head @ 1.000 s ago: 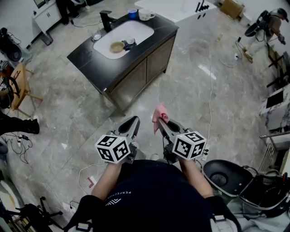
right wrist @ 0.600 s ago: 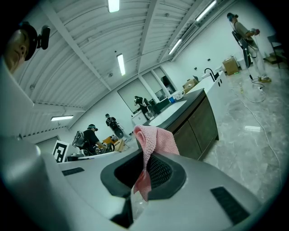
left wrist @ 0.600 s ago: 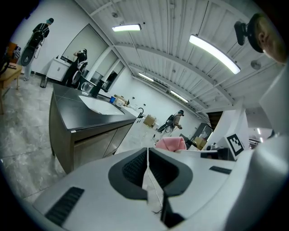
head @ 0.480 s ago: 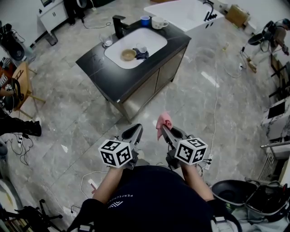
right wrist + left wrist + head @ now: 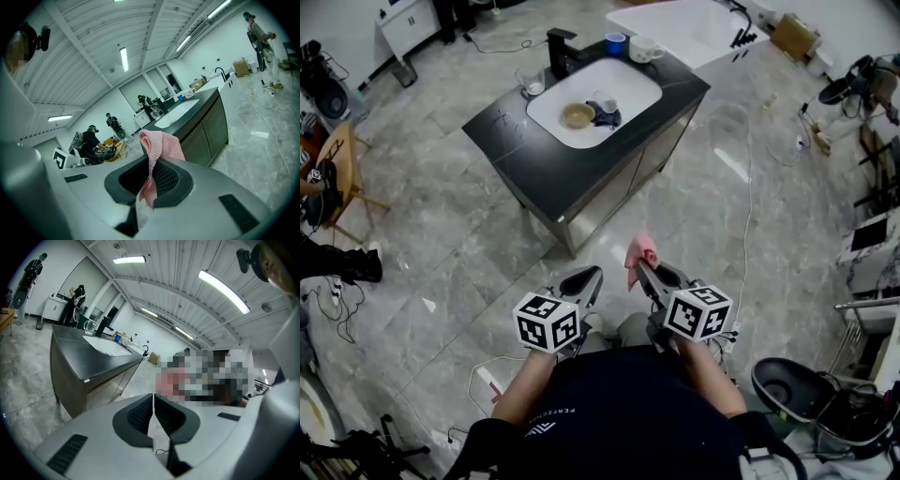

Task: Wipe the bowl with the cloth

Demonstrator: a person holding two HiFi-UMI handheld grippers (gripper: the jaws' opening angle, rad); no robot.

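A tan bowl (image 5: pixel 578 114) sits in the white sink (image 5: pixel 623 84) of a black-topped island counter (image 5: pixel 553 159), several steps ahead of me. Both grippers are held low in front of my body, far short of the counter. My right gripper (image 5: pixel 643 267) is shut on a pink cloth (image 5: pixel 639 253); in the right gripper view the cloth (image 5: pixel 161 143) sticks up from between the jaws. Beside it, my left gripper (image 5: pixel 589 278) is shut with nothing in it, its jaws meeting (image 5: pixel 153 398) in the left gripper view.
In the sink a dark rag (image 5: pixel 607 117) lies beside the bowl. A black faucet (image 5: pixel 560 52), a glass (image 5: pixel 533 82), a blue cup (image 5: pixel 617 43) and a white mug (image 5: pixel 645 49) stand on the counter. Cables (image 5: pixel 741 216) cross the marble floor. A black appliance (image 5: pixel 787 389) sits at my right.
The counter has shifted right and down in the head view as I move toward it. Both grippers keep their pose, the right still holding the pink cloth.
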